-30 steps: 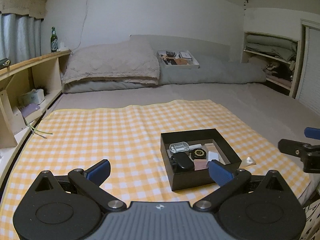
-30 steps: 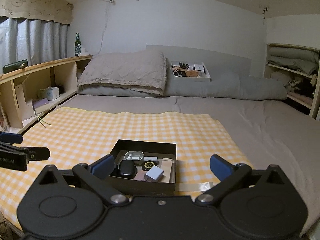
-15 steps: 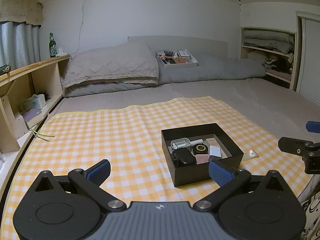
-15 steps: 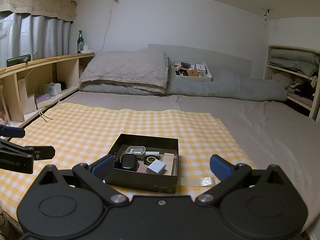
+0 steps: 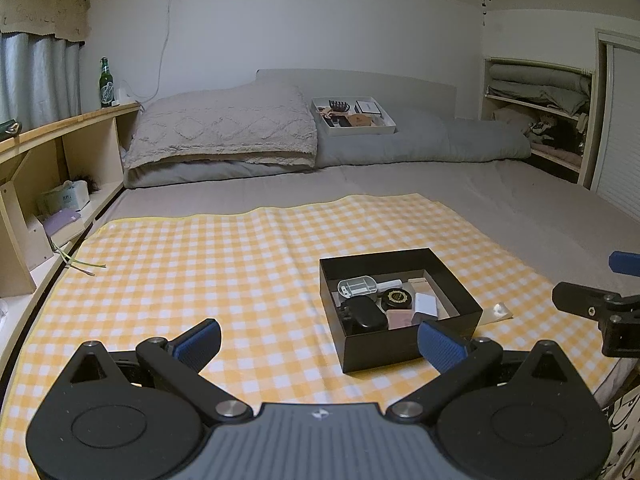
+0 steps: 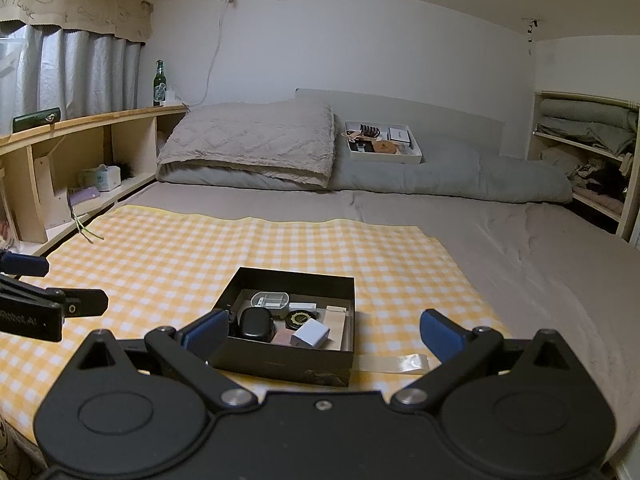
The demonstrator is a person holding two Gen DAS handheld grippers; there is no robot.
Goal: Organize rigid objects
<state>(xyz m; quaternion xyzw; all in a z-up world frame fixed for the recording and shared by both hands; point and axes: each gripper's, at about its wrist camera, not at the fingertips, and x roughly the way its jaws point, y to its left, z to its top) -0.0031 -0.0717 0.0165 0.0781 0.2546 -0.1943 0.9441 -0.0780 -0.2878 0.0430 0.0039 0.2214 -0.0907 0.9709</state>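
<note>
Both jaws gape empty near the box (image 6: 288, 360); a clumsy reach on the soft bed (image 6: 520, 248) could tip it.

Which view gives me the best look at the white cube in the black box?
The right wrist view: the white cube sits near the box front wall with three faces showing. In the left wrist view the cube is smaller, farther off, and close above the left claw's right fingertip.
</note>
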